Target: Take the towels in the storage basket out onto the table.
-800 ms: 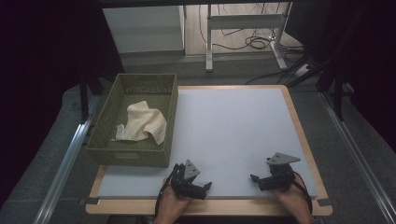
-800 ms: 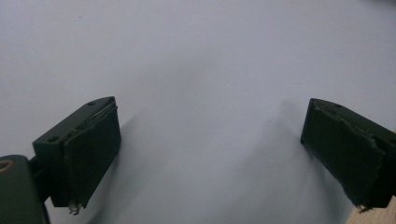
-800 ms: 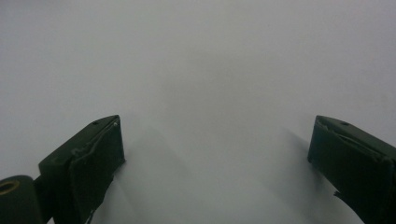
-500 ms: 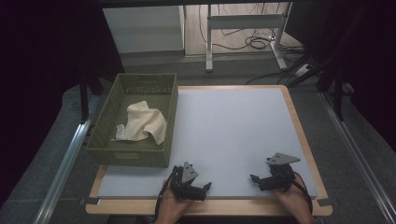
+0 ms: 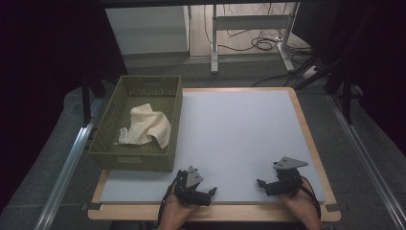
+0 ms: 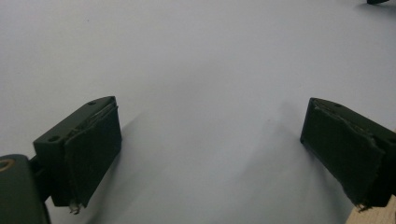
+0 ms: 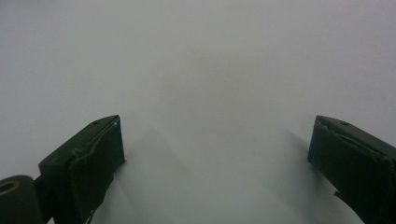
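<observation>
Both pairs of jaws stand wide apart with nothing between them. The left gripper [image 5: 209, 191] rests at the near edge of the white tabletop [image 5: 239, 134], left of the middle. The right gripper [image 5: 261, 182] rests at the same edge toward the near right corner. In the left gripper view and the right gripper view, the black pads [image 6: 91, 154] frame only bare white surface. A hand [image 5: 174, 215] comes in from the bottom edge behind each gripper.

Compared with a moment ago, very little has changed. The left gripper has turned slightly on the spot, its jaws now aiming more to the right along the near edge. The right gripper lies as it did. The cloth [image 5: 146, 127] has not moved. This probably means the work is either just finished or not yet begun, with both hands parked.

A cream cloth lies crumpled inside a green basket [image 5: 143, 160] that sits at the left edge of the tabletop, reaching toward the far left corner. The cloth is well apart from both pairs of jaws. The left gripper is the nearer one, just past the basket's near right corner. Neither gripper points at the basket.
</observation>
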The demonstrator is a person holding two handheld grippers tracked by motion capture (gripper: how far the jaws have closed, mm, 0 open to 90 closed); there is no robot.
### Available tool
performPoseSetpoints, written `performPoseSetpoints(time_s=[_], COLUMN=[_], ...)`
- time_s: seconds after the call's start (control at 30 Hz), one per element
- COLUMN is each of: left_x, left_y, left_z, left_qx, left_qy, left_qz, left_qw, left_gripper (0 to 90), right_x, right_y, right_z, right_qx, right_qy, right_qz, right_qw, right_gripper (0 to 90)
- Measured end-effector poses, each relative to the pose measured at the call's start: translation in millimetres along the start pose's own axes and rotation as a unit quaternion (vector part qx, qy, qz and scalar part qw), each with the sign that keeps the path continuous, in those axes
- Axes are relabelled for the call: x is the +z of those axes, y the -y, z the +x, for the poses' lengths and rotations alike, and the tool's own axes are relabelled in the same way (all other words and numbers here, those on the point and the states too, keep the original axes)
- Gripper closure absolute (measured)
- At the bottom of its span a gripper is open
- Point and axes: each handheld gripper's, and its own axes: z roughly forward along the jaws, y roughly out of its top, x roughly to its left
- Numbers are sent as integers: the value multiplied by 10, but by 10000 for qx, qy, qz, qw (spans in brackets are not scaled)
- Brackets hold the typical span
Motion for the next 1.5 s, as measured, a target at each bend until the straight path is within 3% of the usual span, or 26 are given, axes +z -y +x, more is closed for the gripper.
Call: performPoseSetpoints(time_s=[0.43,0.67,0.87,0.93,1.07,1.5], left_x=[13,7,14,33,62,76], left_y=[-175,-326,-425,-439,-474,-647], left_z=[4,14,79,87,73,112], left_qx=[83,181,70,85,309,339], left_qy=[69,279,462,449,430,561], left_qz=[616,478,488,538,654,572], left_qw=[9980,9983,9977,9975,9965,9962], left_gripper=[41,34,22,17,4,3], right_x=[-1,-3,-5,-5,-5,-5], right_y=[4,7,9,9,9,10], right_z=[0,1,1,1,1,0], right_qx=[-2,1,3,2,2,7], right_qy=[2,2,3,3,2,-6], right_qz=[-16,-22,-24,-26,-26,-30], right_qw=[10000,10000,10000,10000,10000,10000], right_gripper=[36,36,36,36,36,36])
